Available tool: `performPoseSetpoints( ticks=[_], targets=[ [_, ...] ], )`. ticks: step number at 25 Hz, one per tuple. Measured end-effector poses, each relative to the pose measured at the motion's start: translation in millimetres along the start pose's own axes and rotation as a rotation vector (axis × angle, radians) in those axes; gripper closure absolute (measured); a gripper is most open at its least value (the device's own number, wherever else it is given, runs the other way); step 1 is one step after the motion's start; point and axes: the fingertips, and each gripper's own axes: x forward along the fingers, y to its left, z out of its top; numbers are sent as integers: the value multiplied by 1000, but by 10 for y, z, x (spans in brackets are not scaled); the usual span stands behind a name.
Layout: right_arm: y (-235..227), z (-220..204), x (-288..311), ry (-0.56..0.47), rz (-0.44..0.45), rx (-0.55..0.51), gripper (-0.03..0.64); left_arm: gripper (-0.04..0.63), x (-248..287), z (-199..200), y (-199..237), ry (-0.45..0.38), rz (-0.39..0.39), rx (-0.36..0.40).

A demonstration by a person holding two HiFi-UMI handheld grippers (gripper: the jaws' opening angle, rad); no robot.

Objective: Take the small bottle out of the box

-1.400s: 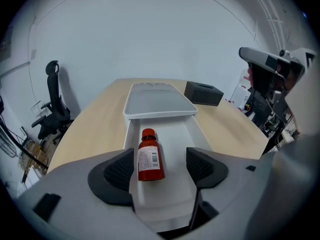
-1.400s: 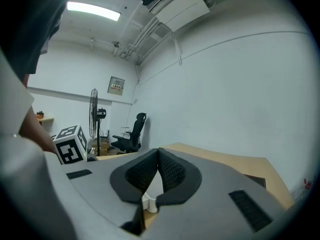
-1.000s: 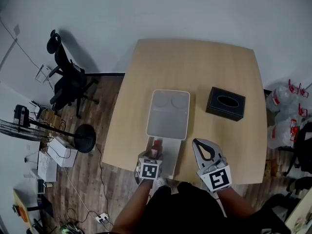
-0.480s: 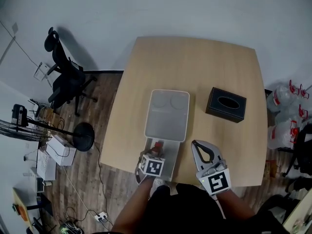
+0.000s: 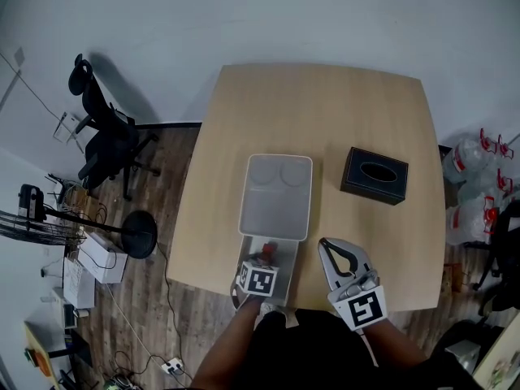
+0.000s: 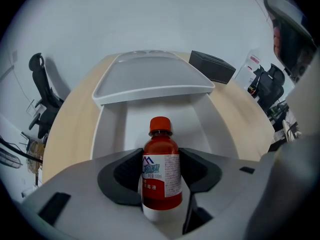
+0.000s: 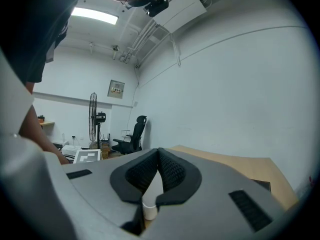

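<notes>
- Two grippers show in the head view. The left gripper [image 5: 263, 260] grips the bottle [image 5: 267, 251] at the box's [image 5: 286, 254] near end. Its cube sits further right and more skewed than a second ago. The right gripper [image 5: 327, 246] keeps its place just beside the box.
- Also there: one table [image 5: 325, 112], one open lid [image 5: 276, 197], one tissue box [image 5: 374, 175], one chair [image 5: 101, 136].
- Left gripper view: the jaws have just been closing and press the sides of the one upright bottle [image 6: 161, 159], which is between the box walls with the lid beyond it.
- Right gripper view: the jaws meet with nothing between them.
</notes>
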Motion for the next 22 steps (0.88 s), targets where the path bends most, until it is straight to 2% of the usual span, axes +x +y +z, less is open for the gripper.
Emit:
performPoseSetpoints(
  ticks=[3,6,11,16,22],
  targets=[
    [5,-3,-3,4,-2,9,603,365,-35,41,5,-35,-11,-6],
    [1,-5,-7,2,-6,20,603,364,-110,140,-14,-133,-44,-5],
    [-63,-26,-12,17,-25,-5,603,364,-380,327,-15,-283,-50,49],
    [-98,-49,-45,26,-47,-12,603,364,-825,531,-33,-422,-63,56],
    [57,-64,5,36,-21,-27,603,364,-1499,819,79,-631,-67,31]
  ],
)
